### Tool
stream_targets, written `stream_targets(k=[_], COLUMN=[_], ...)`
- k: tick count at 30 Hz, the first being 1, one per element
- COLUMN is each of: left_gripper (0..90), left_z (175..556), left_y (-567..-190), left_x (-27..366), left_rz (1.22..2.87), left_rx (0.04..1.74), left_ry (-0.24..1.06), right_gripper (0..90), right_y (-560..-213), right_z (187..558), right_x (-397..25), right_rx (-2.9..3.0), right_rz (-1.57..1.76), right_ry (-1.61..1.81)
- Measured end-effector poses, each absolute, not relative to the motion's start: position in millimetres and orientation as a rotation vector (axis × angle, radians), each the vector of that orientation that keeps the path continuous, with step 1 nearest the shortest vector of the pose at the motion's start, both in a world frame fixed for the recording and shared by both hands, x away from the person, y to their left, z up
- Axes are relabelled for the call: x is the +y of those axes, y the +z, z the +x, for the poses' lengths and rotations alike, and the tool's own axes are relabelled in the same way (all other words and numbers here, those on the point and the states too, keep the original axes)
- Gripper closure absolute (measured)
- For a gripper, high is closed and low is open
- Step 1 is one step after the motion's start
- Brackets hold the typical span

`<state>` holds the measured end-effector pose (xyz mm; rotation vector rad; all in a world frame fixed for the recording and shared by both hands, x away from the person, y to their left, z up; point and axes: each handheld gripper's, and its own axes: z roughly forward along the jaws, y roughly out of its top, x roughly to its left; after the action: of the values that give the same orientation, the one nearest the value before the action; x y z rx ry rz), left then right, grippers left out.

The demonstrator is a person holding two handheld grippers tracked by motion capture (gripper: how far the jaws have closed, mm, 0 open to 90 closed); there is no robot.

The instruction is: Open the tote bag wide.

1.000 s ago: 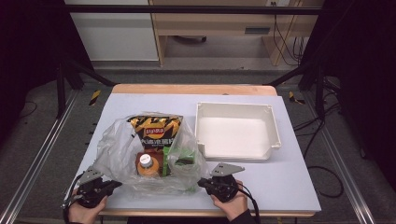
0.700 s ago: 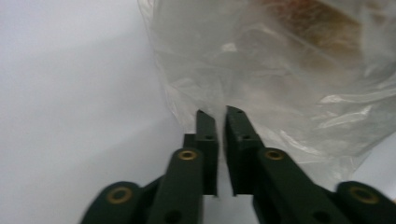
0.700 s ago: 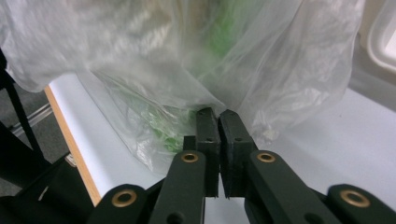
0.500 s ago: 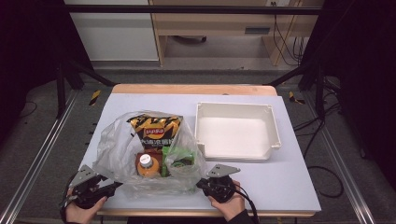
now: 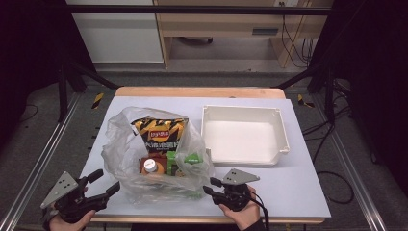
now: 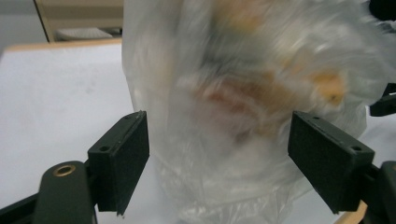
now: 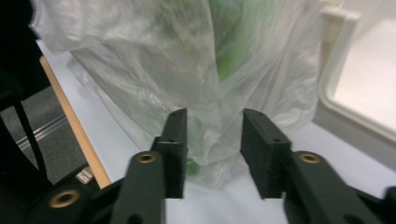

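1. A white tray point(image 5: 284, 139) stands on the right half of the table point(image 5: 298, 187), open side up and bare inside.
2. The table has a pale top and a wooden far edge.
3. Behind it, a wooden cabinet point(image 5: 216, 24) stands on the floor.
4. Black cables point(image 5: 332, 178) lie on the floor at right.

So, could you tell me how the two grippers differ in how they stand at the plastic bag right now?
The left gripper has its jaws spread wide, framing the bag's lower bulge without touching it; the right gripper has its jaws much closer together, with a fold of the bag between them but a gap left. In the high view the left gripper sits off the table's near-left corner, the right gripper over the tabletop. Both are open and aimed at the bag.
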<state>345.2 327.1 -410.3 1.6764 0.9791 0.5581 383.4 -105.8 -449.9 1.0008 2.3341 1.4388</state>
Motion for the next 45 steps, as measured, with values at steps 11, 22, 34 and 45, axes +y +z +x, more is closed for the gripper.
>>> stream_targets(k=[11, 22, 34, 45], left_gripper=[32.5, 86.6, 88.1, 85.6], left_z=[364, 364, 360, 371], left_y=[-387, -393, -432, -463], left_x=[309, 303, 293, 282], left_rz=[1.698, 1.769, 1.922, 2.009], left_rx=[0.995, 1.024, 1.057, 1.100], left_ry=[0.572, 0.517, 0.428, 0.386], right_gripper=[36.0, 65.4, 90.0, 90.0], right_y=[-401, -390, -436, -467], right_z=[366, 377, 381, 391], right_x=[-118, -86, -96, -93], right_rx=[2.179, 2.222, 2.377, 2.404], right_rz=[0.908, 0.797, 0.925, 1.033], right_ry=[1.557, 1.571, 1.501, 1.412])
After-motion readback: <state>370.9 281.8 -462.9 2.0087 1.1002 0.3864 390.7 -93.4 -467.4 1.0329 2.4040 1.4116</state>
